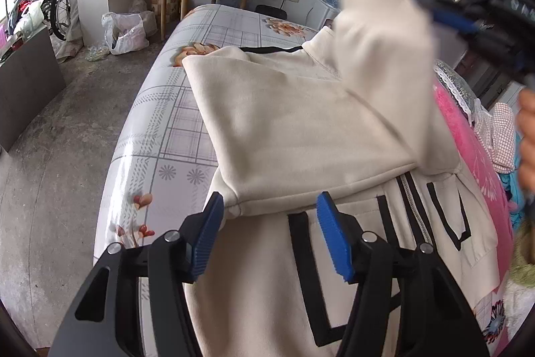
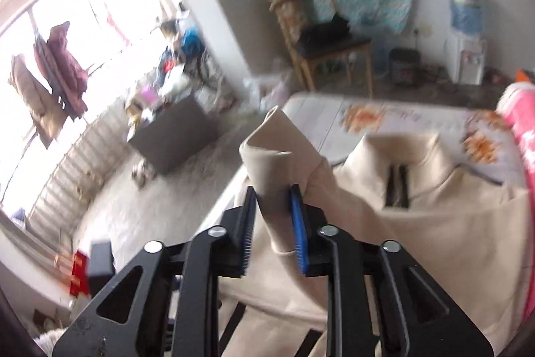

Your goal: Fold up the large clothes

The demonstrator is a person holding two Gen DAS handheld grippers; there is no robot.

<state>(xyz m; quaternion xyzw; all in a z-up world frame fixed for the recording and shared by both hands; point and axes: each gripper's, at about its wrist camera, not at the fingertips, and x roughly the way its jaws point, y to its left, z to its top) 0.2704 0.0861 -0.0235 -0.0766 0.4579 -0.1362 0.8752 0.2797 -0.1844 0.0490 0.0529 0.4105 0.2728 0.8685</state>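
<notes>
Nearest the left wrist camera, the left gripper hovers with its jaws apart and nothing between them, just over the folded-in edge of a cream jacket. The jacket lies spread on the bed, front up, its black-trimmed zip running down the middle. Farther off, the right gripper has its jaws clenched on the sleeve cuff, which stands up out of them as a loose tube while the rest of the sleeve trails down to the jacket.

The cloth looks like thick, soft fleece: light to lift, limp, and not slippery against the ribbed pads. It will probably sag and drag wherever it is unsupported, so it is best taken at firm edges such as the cuff, hem, shoulder seam or collar. A pinch on a single layer mid-panel would likely just pull up a peak.
</notes>
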